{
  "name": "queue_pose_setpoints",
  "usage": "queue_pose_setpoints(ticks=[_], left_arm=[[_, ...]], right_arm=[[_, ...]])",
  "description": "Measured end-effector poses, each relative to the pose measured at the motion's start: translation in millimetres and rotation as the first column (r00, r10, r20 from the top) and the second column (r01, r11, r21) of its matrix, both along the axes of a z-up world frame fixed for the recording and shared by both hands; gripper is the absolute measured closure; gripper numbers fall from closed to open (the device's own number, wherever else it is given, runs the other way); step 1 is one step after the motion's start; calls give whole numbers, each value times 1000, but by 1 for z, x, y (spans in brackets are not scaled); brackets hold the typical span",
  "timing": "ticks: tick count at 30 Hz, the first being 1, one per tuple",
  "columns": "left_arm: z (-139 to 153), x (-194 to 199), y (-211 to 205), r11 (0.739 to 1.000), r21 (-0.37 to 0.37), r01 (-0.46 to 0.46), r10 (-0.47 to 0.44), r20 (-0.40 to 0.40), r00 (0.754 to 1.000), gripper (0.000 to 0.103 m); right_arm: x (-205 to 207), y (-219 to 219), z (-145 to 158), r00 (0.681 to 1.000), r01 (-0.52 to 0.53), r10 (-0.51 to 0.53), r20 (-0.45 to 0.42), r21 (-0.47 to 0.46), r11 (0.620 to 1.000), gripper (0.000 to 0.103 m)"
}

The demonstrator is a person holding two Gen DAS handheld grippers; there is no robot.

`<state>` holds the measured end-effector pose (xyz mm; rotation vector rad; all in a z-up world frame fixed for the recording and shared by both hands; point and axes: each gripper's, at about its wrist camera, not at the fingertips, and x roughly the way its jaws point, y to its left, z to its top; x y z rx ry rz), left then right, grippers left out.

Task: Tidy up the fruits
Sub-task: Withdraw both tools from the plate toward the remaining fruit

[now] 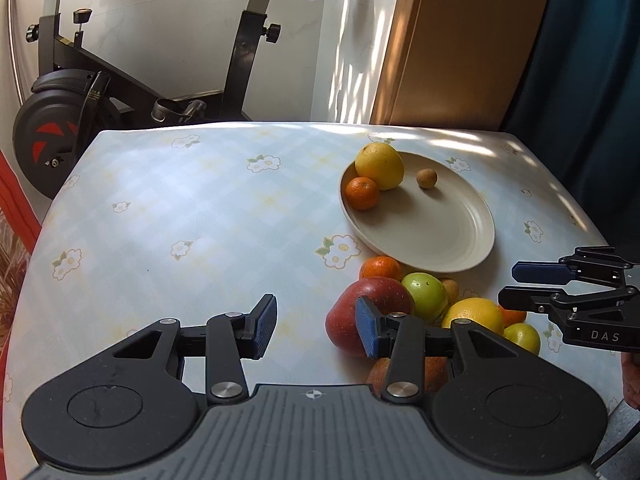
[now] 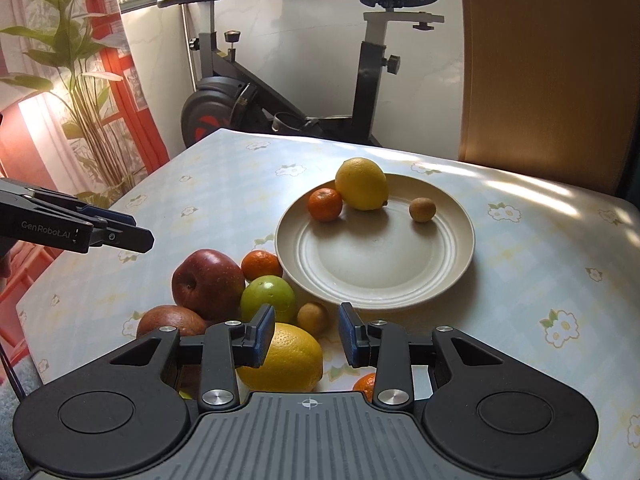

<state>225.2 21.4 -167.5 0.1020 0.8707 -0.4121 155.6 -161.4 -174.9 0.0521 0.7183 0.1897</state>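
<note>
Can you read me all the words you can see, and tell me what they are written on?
"DAS" – white letters on the side of the right tool.
"GenRobot.AI" – white letters on the side of the left tool.
A small yellow sticker on the exercise bike is too tiny to read.
No words on the plate, the fruit or the tablecloth.

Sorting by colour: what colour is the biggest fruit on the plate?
Yellow lemon, clearest in the right wrist view.

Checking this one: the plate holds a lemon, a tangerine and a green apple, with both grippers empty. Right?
Not quite. The third fruit on the plate is a small brown one, not a green apple; the right wrist view shows the green apple on the table.
</note>
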Motion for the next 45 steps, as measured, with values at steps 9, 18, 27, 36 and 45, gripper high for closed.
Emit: queue_pose_setpoints(ticks=[9, 18, 27, 36, 45], left_arm=[[-12, -16, -4, 999, -18, 27, -28, -43, 999, 57], [-14, -27, -25, 998, -17, 57, -58, -51, 997, 57], [-17, -28, -37, 998, 10, 66, -65, -71, 995, 57], [-15, -26, -39, 997, 31, 71, -69, -80, 994, 57], [-15, -24, -40, 997, 34, 67, -63, -101, 993, 56]], right_arm=[[-6, 10, -2, 1000, -12, 12, -12, -7, 1000, 71], [-8, 16, -6, 999, -28, 28, -15, -7, 1000, 71], [-11, 17, -9, 999, -35, 35, -14, 11, 999, 71], [-12, 15, -10, 999, -35, 35, -9, 26, 999, 71], [-14, 18, -11, 999, -41, 42, -14, 32, 999, 71]])
